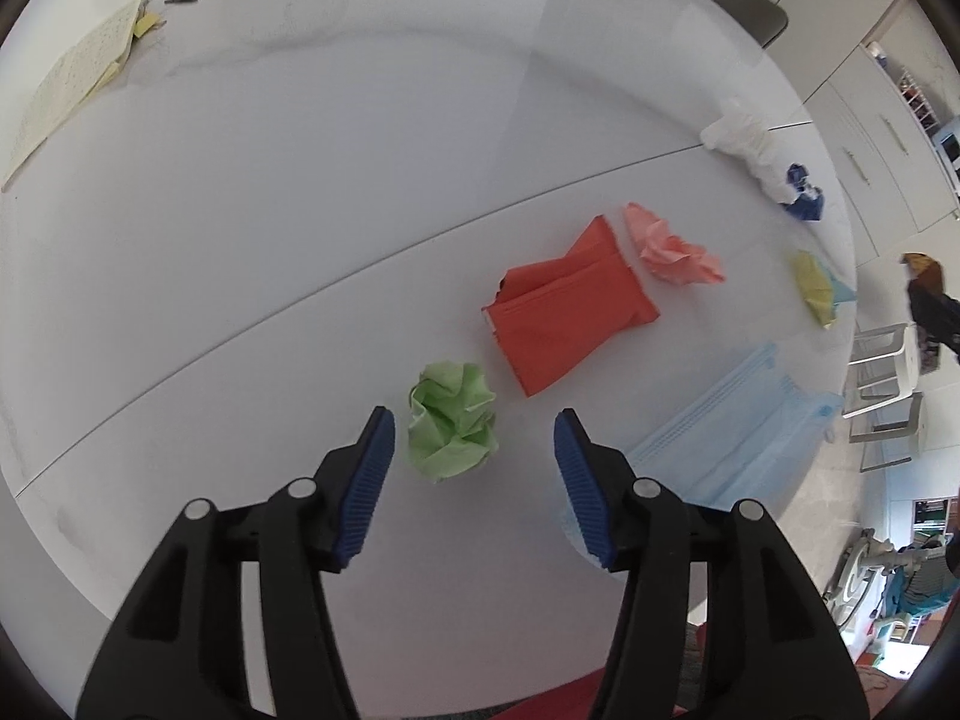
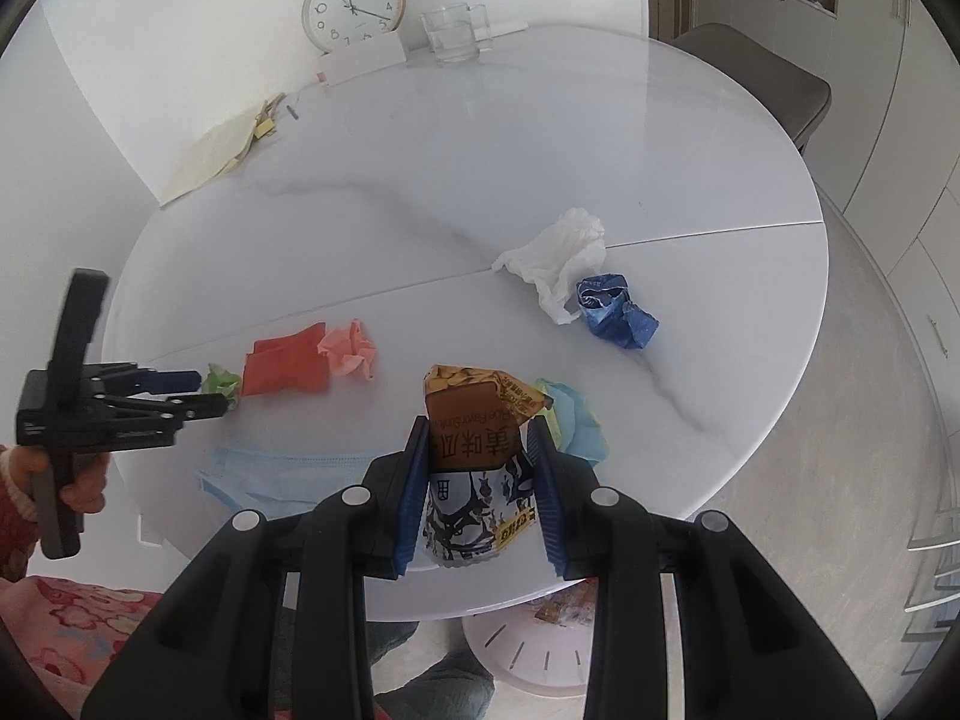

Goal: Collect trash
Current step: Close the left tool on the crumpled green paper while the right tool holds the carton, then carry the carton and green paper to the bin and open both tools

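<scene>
My right gripper (image 2: 480,432) is shut on a printed snack packet (image 2: 474,468), held up over the near edge of the white round table (image 2: 510,144). My left gripper (image 1: 474,420) points down at the table and is open, with a crumpled green paper (image 1: 453,420) between its fingertips and no pad pressing on it. The right wrist view shows that gripper (image 2: 210,391) in a hand at the left, by the green paper (image 2: 219,381). A red folded paper (image 1: 564,312), a pink wad (image 1: 672,246) and a blue face mask (image 1: 732,438) lie close by.
A white tissue (image 2: 558,258), a blue wrapper (image 2: 618,312) and a light-blue paper (image 2: 579,426) lie to the right. A clock (image 2: 354,6), a glass mug (image 2: 456,33) and a notebook (image 2: 210,156) stand at the back. A grey chair (image 2: 780,84) is behind; a white round thing (image 2: 540,648) sits below the table.
</scene>
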`<state>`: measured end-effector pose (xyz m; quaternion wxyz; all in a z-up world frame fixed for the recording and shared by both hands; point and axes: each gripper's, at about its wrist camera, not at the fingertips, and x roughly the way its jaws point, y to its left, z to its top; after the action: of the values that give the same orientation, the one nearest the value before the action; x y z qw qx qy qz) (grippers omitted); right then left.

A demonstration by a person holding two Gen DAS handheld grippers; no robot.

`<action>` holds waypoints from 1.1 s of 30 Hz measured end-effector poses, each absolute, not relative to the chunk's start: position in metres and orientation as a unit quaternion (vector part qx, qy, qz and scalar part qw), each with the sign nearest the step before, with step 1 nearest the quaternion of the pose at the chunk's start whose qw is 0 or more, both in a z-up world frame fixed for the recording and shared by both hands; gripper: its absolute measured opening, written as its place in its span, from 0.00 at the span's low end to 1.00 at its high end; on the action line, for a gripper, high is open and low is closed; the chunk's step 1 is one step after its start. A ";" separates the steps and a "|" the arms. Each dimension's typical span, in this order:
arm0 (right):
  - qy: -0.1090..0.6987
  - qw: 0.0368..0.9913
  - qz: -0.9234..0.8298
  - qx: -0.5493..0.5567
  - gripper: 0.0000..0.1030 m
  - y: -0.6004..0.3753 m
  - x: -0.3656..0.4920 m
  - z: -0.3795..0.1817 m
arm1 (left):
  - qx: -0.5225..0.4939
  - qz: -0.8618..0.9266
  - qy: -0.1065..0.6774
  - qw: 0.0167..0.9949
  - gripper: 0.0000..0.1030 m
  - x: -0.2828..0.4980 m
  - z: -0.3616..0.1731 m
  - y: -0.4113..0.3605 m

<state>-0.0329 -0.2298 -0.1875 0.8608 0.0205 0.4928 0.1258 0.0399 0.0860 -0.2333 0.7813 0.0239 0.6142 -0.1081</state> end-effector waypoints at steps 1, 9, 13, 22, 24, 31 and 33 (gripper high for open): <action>0.492 0.861 0.126 0.020 0.32 -0.230 -0.033 -0.187 | 0.025 -0.106 0.616 0.780 0.52 0.041 -0.236 0.085; 0.487 0.863 0.126 0.030 0.32 -0.233 -0.035 -0.183 | 0.041 -0.090 0.621 0.778 0.36 0.042 -0.248 0.084; 0.484 0.865 0.129 0.034 0.32 -0.234 -0.036 -0.182 | 0.021 -0.091 0.620 0.779 0.30 0.043 -0.247 0.091; 0.466 0.874 0.131 0.041 0.32 -0.241 -0.047 -0.168 | 0.006 -0.122 0.590 0.798 0.29 0.028 -0.202 0.080; 0.461 0.877 0.128 0.045 0.32 -0.245 -0.054 -0.163 | -0.007 -0.148 0.574 0.805 0.29 0.026 -0.177 0.071; 0.448 0.886 0.088 0.073 0.32 -0.284 -0.102 -0.151 | -0.005 -0.264 0.535 0.803 0.29 -0.003 -0.119 -0.004; 0.448 0.888 0.066 0.085 0.32 -0.300 -0.120 -0.152 | 0.008 -0.305 0.533 0.789 0.29 -0.016 -0.116 -0.036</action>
<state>-0.1202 -0.3001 -0.1517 0.8875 0.0846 0.4482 0.0656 -0.0157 -0.0363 -0.1157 0.7892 0.0080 0.5330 -0.3050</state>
